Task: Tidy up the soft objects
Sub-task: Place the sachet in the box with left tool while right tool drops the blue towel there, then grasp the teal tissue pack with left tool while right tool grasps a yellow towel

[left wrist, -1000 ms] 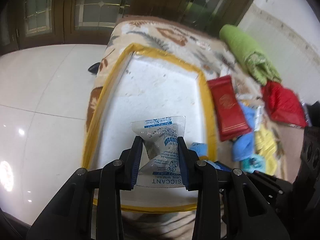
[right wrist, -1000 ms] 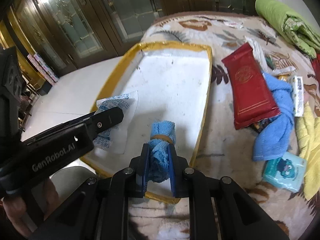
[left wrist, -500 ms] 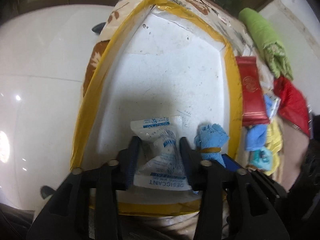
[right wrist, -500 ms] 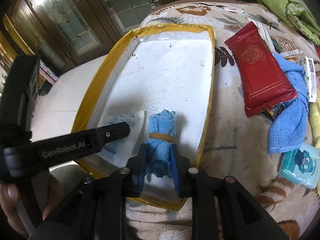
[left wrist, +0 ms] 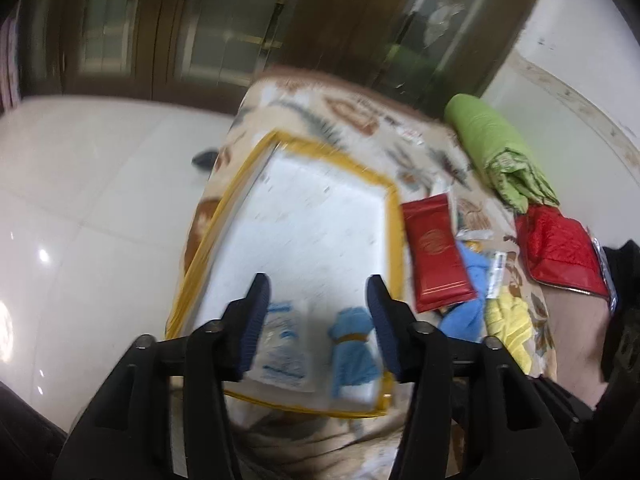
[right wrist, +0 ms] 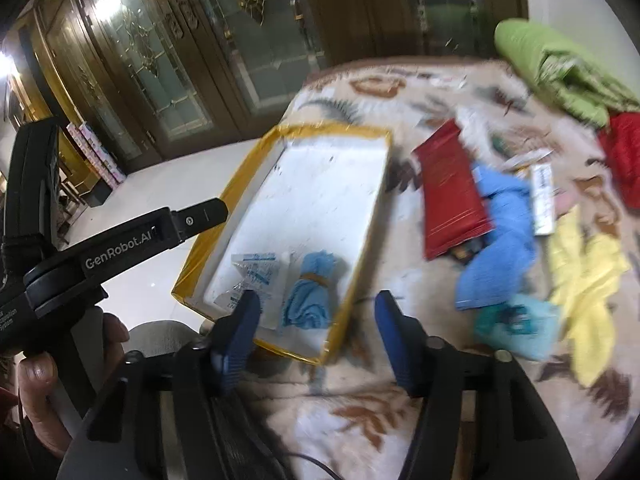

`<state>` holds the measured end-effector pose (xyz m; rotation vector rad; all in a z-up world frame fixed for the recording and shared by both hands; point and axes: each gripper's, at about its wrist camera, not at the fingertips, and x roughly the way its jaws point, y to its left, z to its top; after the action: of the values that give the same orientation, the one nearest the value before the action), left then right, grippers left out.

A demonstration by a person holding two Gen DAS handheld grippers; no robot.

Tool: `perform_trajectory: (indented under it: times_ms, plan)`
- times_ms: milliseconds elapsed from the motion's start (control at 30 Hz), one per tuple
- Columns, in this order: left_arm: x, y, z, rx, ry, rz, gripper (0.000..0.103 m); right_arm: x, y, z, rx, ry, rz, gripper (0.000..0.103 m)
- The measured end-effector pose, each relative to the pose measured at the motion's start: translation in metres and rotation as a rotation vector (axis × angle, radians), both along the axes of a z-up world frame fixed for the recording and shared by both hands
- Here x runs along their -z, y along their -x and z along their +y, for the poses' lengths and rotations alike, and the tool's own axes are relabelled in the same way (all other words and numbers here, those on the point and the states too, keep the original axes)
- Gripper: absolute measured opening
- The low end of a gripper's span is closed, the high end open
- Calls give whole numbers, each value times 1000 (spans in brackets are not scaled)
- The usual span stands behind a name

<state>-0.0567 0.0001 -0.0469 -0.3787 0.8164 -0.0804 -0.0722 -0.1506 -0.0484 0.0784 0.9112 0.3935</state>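
A white tray with a yellow rim (left wrist: 224,216) (right wrist: 248,172) lies on a flower-patterned blanket. In its near end a white desiccant packet (left wrist: 284,344) (right wrist: 252,276) and a blue cloth roll with a band round it (left wrist: 352,344) (right wrist: 314,292) lie side by side. My left gripper (left wrist: 317,284) hangs above them, its jaws opening wide and touching neither. My right gripper (right wrist: 316,304) is also opening, raised over the tray's near corner with nothing pressed between its pads. The left gripper (right wrist: 208,214) shows side-on in the right wrist view.
Right of the tray lie a red pouch (right wrist: 448,200), a blue towel (right wrist: 500,232), a yellow cloth (right wrist: 584,280) and a teal tissue pack (right wrist: 516,320). A green bundle (left wrist: 500,152) and a red quilted piece (left wrist: 560,248) sit further back. A hand (right wrist: 40,380) holds the left tool. White floor lies to the left.
Both grippers have let go: the left off the desiccant packet, the right off the blue cloth roll. Both items now lie in the tray, and both grippers have lifted and pulled back.
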Motion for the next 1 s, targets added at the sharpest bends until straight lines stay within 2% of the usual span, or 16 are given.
perform_trajectory:
  times_ms: [33,100,333,500,833,1000]
  plan:
    - [-6,3,-5,4,-11,-18,66,-7,4,-5,3,5,-22,64]
    - [-17,8,-15,13,-29,-56,66,-15,9,-13,8,15,-42,71]
    - [-26,12,-51,87,-86,-61,66,-28,19,-46,35,0,-49,73]
    - [-26,14,-74,140,-82,-63,66,-27,23,-78,102,28,-53,73]
    - [-4,1,-118,237,-38,24,66,-5,14,-148,215,-40,30,73]
    - [14,-11,-144,320,7,73,66,11,8,-173,254,-64,75,73]
